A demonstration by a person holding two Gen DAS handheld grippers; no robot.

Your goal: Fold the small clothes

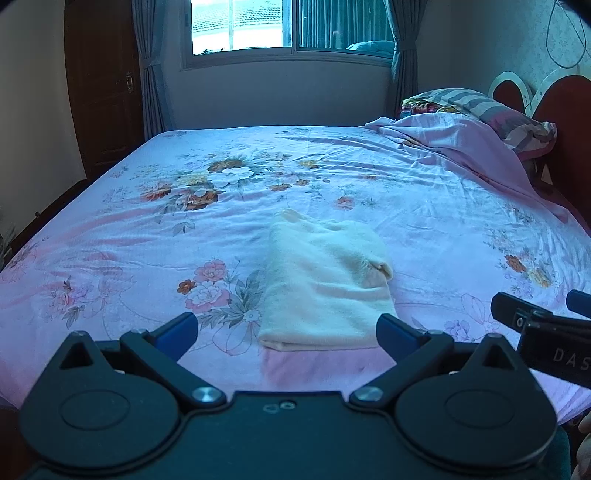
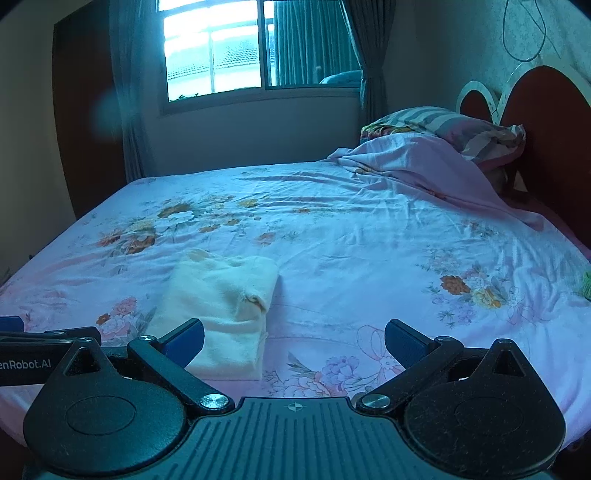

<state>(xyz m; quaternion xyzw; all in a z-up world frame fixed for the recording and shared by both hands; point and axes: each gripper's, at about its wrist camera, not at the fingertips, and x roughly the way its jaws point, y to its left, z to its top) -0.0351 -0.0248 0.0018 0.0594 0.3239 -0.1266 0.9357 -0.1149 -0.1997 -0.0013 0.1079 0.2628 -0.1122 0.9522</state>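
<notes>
A bedroom with a dark wooden door (image 1: 103, 85) at the left, a bright sliding window (image 1: 288, 26) flanked by grey curtains (image 1: 149, 74) on the far wall, and a red heart-shaped headboard (image 1: 565, 122) at the right frames a wide bed covered by a pale pink floral-print sheet (image 1: 424, 206), wrinkled toward the right, where a rumpled pink blanket (image 1: 454, 140) is heaped under a striped pillow (image 1: 491, 110). At the near middle of the sheet lies a small cream-white folded knit garment (image 1: 325, 288), a tidy rectangle with one rolled cuff or corner turned up on its right side; it rests flat on the bed with no gripper touching it. In the left wrist view the left gripper (image 1: 288, 332), black-armed with blue pads, hangs released and wide apart just short of the garment's near edge, its two fingertips to either side of that edge and holding nothing. At the right edge of that view the black body of the right gripper (image 1: 546, 325) shows just beside it. In the right wrist view the same garment (image 2: 221, 306) sits left of centre, and the right gripper (image 2: 295, 341) is likewise spread wide and empty, its left blue pad (image 2: 184, 341) in front of the garment's near corner and its right pad over bare sheet. Whether that left pad touches the cloth cannot be told. A small green object (image 2: 585, 284) peeks in at the far right edge of the bed.
</notes>
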